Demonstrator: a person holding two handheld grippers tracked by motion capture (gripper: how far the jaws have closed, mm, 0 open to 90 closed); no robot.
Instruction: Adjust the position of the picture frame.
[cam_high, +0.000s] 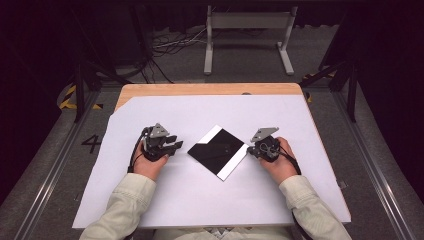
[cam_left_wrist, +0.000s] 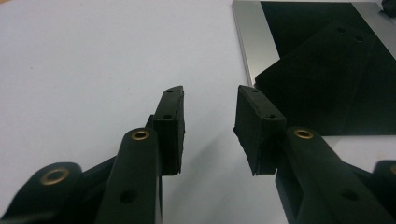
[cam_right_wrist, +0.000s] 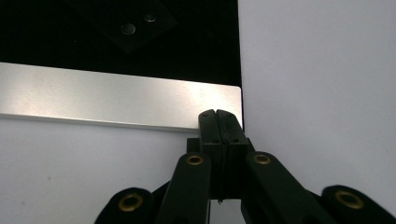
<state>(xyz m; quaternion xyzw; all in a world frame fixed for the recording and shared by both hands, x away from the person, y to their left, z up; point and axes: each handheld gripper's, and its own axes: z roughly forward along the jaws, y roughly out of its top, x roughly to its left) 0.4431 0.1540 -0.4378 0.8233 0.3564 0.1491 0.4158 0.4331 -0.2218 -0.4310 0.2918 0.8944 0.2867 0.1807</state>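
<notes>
I count one square black panel (cam_high: 218, 151) with silver strips along two edges, lying flat and turned like a diamond on the middle of the tabletop. I have two grippers. The left gripper (cam_high: 171, 145) sits just left of the panel, its jaws apart with nothing between them. The right gripper (cam_high: 252, 148) is at the panel's right corner, its jaws pressed together, tips at the silver strip (cam_right_wrist: 116, 98); whether they touch it I cannot tell. One white sheet (cam_high: 150, 200) covers the wooden tabletop (cam_high: 165, 89). Beyond it I see grey floor, cables (cam_high: 170, 42) and one metal stand (cam_high: 248, 35).
</notes>
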